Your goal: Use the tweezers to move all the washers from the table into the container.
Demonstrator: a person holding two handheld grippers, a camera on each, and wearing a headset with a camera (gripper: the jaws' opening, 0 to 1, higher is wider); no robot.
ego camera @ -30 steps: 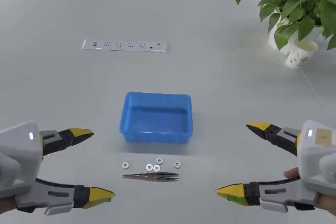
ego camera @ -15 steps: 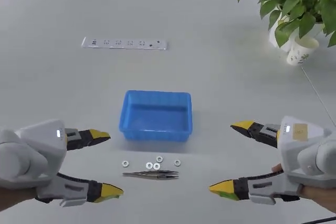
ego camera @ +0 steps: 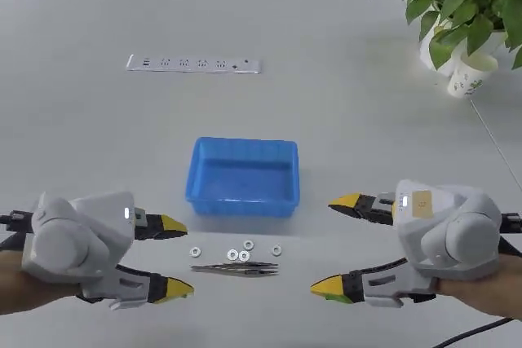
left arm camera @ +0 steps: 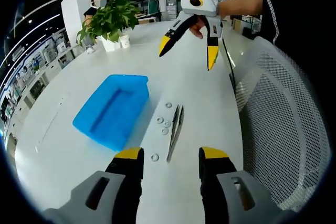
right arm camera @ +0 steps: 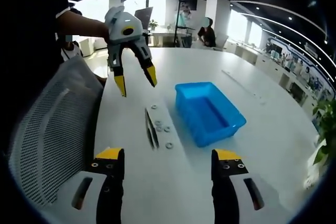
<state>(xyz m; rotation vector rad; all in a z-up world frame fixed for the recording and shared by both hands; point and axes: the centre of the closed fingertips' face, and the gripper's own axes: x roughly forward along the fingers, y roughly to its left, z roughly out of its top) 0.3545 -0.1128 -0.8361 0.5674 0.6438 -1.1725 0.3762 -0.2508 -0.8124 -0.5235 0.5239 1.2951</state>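
Slim metal tweezers [ego camera: 235, 267] lie flat on the grey table, near its front edge. Several small washers [ego camera: 244, 257] are scattered just behind them. The blue plastic container [ego camera: 242, 204] stands beyond the washers with nothing in it. My left gripper [ego camera: 186, 257] hovers open just left of the washers. My right gripper [ego camera: 322, 245] hovers open to their right. Neither touches anything. In the left gripper view the tweezers [left arm camera: 175, 125] and washers [left arm camera: 159, 120] lie ahead of the open jaws, the container [left arm camera: 123, 129] left of them. In the right gripper view the tweezers [right arm camera: 150, 127] lie ahead, the container [right arm camera: 202, 132] to the right.
A white power strip [ego camera: 193, 65] lies far back on the table. A potted plant [ego camera: 457, 6] and a paper cup [ego camera: 466, 81] stand at the back right, with a thin cable [ego camera: 493, 148] along the right edge. A mesh chair [left arm camera: 283, 119] sits behind the front edge.
Both grippers have moved inward toward the tweezers and washers, staying open. The tweezers, washers and container have not moved.
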